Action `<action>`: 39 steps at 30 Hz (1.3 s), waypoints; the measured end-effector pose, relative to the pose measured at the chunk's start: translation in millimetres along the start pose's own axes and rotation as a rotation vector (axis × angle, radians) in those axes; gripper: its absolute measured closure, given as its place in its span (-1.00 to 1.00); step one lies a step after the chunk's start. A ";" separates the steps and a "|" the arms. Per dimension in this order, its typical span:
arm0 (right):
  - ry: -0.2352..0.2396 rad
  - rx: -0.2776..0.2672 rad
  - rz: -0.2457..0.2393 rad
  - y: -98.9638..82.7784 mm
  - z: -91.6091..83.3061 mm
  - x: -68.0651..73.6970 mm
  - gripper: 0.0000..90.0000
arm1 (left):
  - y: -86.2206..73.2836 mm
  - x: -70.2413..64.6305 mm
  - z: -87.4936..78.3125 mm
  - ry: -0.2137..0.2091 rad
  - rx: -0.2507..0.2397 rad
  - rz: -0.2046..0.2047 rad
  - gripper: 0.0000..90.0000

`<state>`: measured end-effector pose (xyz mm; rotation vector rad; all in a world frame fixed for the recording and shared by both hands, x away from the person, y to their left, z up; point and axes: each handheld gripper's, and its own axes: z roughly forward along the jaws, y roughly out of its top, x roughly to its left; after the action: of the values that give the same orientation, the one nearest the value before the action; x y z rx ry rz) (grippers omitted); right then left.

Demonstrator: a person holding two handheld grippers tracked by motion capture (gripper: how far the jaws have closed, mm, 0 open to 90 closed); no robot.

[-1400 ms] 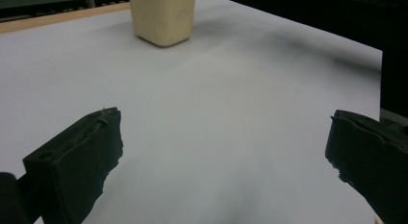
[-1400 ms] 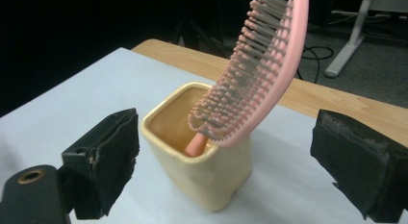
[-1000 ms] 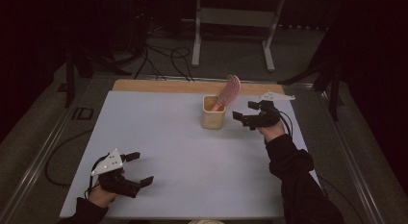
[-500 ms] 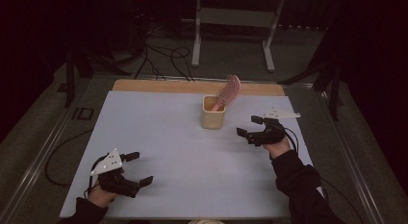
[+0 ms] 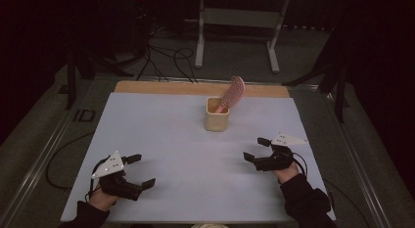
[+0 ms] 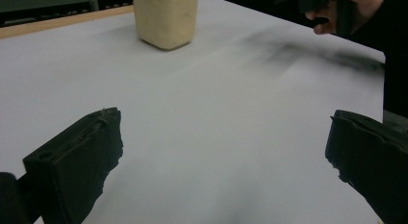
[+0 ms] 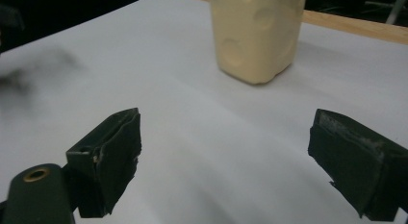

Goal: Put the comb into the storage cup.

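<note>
A pink hairbrush (image 5: 234, 92) stands in a cream cup (image 5: 217, 114) near the far middle of the counter (image 5: 161, 140). The brush handle is down inside the cup, and the bristly head sticks up and leans to the right. So the job of putting the brush in the cup looks done. Nothing seems left to do but rest the hands. The right claw (image 5: 257, 149) is open and holds nothing. It sits low over the counter, near the right side, well apart from the cup. In the right claw's own view its two black jaws stand wide apart, with bare white counter between them and the cup (image 7: 257, 34) a little way ahead. The left claw (image 5: 138, 170) is open too and holds nothing. It is down by the near left corner, far from the cup. In its view the jaws are also spread wide, the cup (image 6: 166, 18) is far ahead, and the person's other hand (image 6: 346, 12) shows at the top right. The white counter has nothing else on it, so nothing stands in the way. A strip of bare wood (image 5: 161, 87) runs along the far edge. Past that, on the dark floor, there are black cables (image 5: 164, 54) and a metal stand (image 5: 240, 22).
</note>
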<state>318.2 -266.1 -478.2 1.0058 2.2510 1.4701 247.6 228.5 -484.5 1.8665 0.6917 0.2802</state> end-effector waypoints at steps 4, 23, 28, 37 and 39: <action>0.004 0.007 -0.015 -9.1 -4.6 7.1 -0.76 | -0.2 0.2 -0.3 0.001 0.002 -0.001 -1.00; 0.004 0.014 -0.038 -49.5 -34.3 18.6 -0.77 | -0.7 1.1 -2.6 0.007 0.000 -0.003 -1.00; -0.025 0.008 -0.027 -53.8 -42.3 18.2 -0.77 | -1.8 2.1 -3.0 0.012 0.001 -0.005 -1.00; -0.083 0.021 -0.021 -61.4 -51.7 18.7 -0.76 | -2.5 1.3 -3.1 0.018 0.008 0.002 -1.00; -0.087 0.024 -0.023 -61.7 -50.9 18.4 -0.76 | -2.7 1.3 -2.7 0.020 0.011 0.005 -1.00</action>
<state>251.4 -304.1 -507.2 1.0273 2.2167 1.3658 246.5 232.0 -486.0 1.8785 0.7035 0.2990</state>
